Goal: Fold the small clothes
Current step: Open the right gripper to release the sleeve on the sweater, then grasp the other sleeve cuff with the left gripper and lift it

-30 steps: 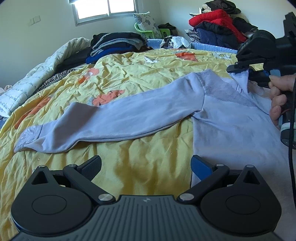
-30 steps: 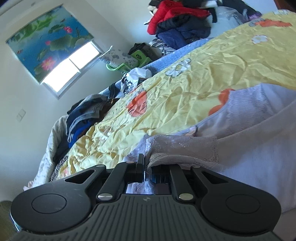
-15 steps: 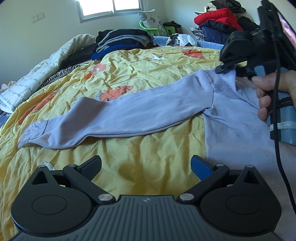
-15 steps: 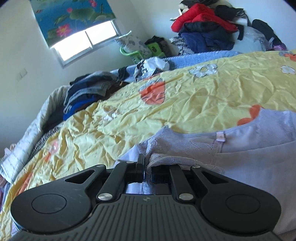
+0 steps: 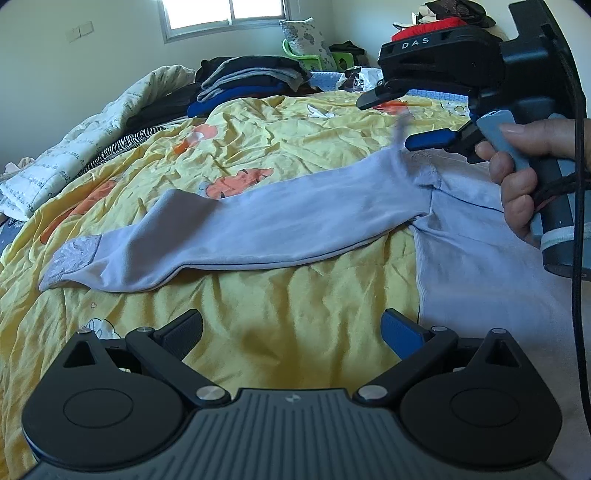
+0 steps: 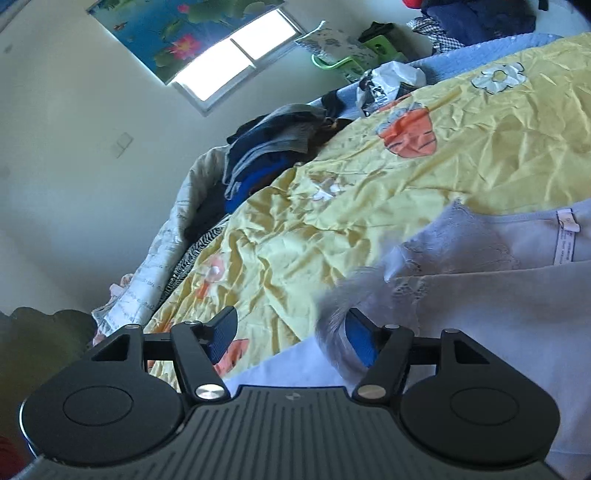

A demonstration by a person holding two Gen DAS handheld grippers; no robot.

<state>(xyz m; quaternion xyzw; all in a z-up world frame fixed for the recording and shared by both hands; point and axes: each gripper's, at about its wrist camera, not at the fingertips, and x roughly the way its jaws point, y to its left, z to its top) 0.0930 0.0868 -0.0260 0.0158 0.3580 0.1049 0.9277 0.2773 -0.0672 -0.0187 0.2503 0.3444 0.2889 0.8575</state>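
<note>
A lavender long-sleeved top [image 5: 277, 221] lies on the yellow bedspread [image 5: 295, 147], its sleeve stretched out to the left with a lace cuff at the end. My left gripper [image 5: 291, 328] hangs open over the bedspread just left of the top's side seam, holding nothing. A hand [image 5: 517, 177] holds my right gripper [image 5: 388, 122] above the top's shoulder. In the right wrist view, the right gripper [image 6: 291, 332] has its jaws opening. A blurred fold of the top's shoulder [image 6: 336, 321] slips down beside the right finger, no longer pinched. The neck label [image 6: 565, 236] shows.
A stack of folded dark clothes [image 5: 251, 81] sits at the bed's far side, and a white quilt [image 5: 74, 147] runs along the left edge. A heap of jackets [image 5: 424, 33] and a green stool [image 5: 314, 59] stand at the back. A black cable [image 5: 576, 258] hangs at the right.
The right gripper was shut on the top's shoulder and carried it leftward. Now its jaws stand apart and the fabric drops. The left gripper has kept still.
</note>
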